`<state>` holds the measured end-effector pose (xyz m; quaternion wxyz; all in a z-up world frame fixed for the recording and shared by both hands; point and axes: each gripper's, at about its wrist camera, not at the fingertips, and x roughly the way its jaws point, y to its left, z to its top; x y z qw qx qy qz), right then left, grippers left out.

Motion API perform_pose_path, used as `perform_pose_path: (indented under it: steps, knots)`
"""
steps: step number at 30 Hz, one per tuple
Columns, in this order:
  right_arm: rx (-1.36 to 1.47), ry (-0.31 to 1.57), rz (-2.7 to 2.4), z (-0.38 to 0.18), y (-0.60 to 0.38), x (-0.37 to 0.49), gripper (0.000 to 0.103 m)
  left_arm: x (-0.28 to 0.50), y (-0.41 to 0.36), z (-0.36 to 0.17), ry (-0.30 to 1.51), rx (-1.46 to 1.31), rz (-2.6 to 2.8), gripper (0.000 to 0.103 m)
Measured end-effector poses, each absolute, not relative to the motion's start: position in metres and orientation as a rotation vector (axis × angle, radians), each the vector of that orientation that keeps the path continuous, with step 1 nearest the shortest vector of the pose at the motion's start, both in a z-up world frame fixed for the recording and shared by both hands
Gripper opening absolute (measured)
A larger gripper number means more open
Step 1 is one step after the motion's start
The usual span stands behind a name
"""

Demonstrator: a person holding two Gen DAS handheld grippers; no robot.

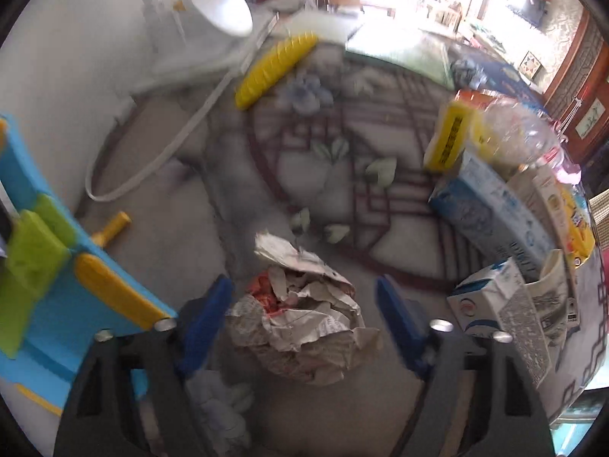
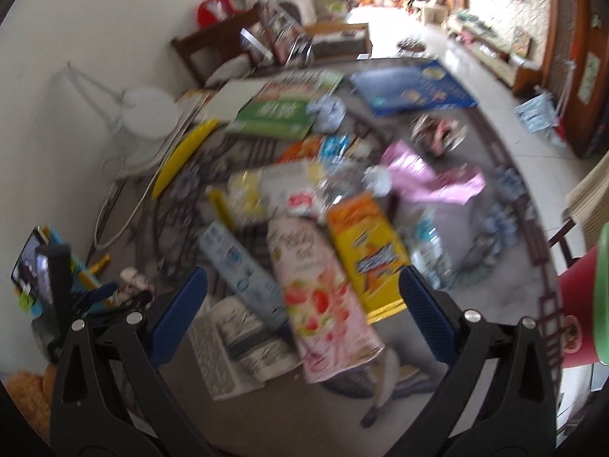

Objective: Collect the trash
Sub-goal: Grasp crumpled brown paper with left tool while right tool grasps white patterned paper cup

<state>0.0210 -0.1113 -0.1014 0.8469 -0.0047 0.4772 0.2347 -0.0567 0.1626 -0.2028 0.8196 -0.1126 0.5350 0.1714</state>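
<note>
The step in hand looks like a grasp on the ball of crumpled newspaper (image 1: 300, 316), which lies on the patterned tabletop (image 1: 342, 175) right between the blue pads of the left gripper (image 1: 304, 316). To do it well, the hand should keep the ball centred between the pads and press on its thick middle, since loose paper gives and can slip out at a thin edge. The jaws stand partly open: the left pad seems to brush the paper's side, the right pad has a clear gap, and with the blur I would not call it gripped yet.

The right gripper (image 2: 300, 312) stands wide and holds nothing. It hangs over a heap of cartons, with a pink strawberry-printed carton (image 2: 323, 304) lying lengthwise between its pads, tilted and untouched. Just beside that lie a yellow carton (image 2: 365, 255) on the right and a pale blue carton (image 2: 239, 266) on the left.

Farther out in the left view, blue and white boxes (image 1: 491, 217) and a clear plastic bottle (image 1: 517, 133) pile up at the right edge of the table, well apart from the paper ball. A yellow ruler-like strip (image 1: 274, 68) lies at the far side.
</note>
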Motion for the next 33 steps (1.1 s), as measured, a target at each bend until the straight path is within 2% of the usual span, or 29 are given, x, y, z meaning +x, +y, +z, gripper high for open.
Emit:
perform_pose_path:
  steps: [1,3,6,7,8,10,11,18,19,20,22,25,26,28,33]
  knots:
    - [-0.022,1.028,0.513,-0.106,-0.107,0.018,0.099,-0.054,0.163,-0.205,1.14,-0.242,0.376,0.061]
    - [-0.059,1.064,0.572,-0.113,-0.096,0.01,0.095,-0.05,0.164,-0.206,1.129,-0.254,0.366,0.046]
    - [-0.106,1.112,0.665,-0.125,-0.076,-0.004,0.082,-0.045,0.164,-0.198,1.086,-0.271,0.339,0.034]
    - [-0.119,1.134,0.686,-0.13,-0.071,-0.006,0.071,-0.044,0.163,-0.195,1.075,-0.271,0.338,0.027]
    - [-0.131,1.156,0.706,-0.136,-0.064,-0.011,0.06,-0.042,0.162,-0.191,1.065,-0.274,0.335,0.014]
    - [-0.161,1.187,0.718,-0.146,-0.056,-0.016,0.045,-0.038,0.162,-0.184,1.039,-0.281,0.331,0.014]
    - [-0.18,1.196,0.705,-0.151,-0.053,-0.017,0.042,-0.036,0.161,-0.179,1.026,-0.275,0.326,0.014]
    - [-0.189,1.194,0.664,-0.162,-0.054,-0.01,0.043,-0.037,0.151,-0.153,0.97,-0.253,0.291,0.014]
    - [-0.195,1.197,0.667,-0.163,-0.053,-0.009,0.051,-0.038,0.151,-0.151,0.964,-0.254,0.287,0.014]
    - [-0.21,1.201,0.668,-0.165,-0.053,-0.007,0.066,-0.038,0.151,-0.149,0.958,-0.252,0.285,0.014]
    - [-0.209,1.209,0.644,-0.167,-0.055,-0.003,0.07,-0.037,0.149,-0.143,0.945,-0.245,0.282,0.014]
    - [-0.199,1.236,0.626,-0.171,-0.06,0.002,0.07,-0.037,0.148,-0.137,0.928,-0.245,0.279,0.014]
    - [-0.21,1.257,0.618,-0.177,-0.06,0.004,0.066,-0.036,0.148,-0.135,0.925,-0.244,0.277,0.014]
    - [-0.168,1.291,0.618,-0.183,-0.064,0.007,0.05,-0.034,0.145,-0.132,0.917,-0.238,0.268,0.014]
    - [-0.105,1.175,0.649,-0.146,-0.072,0.005,0.044,-0.027,0.132,-0.12,0.895,-0.227,0.231,0.014]
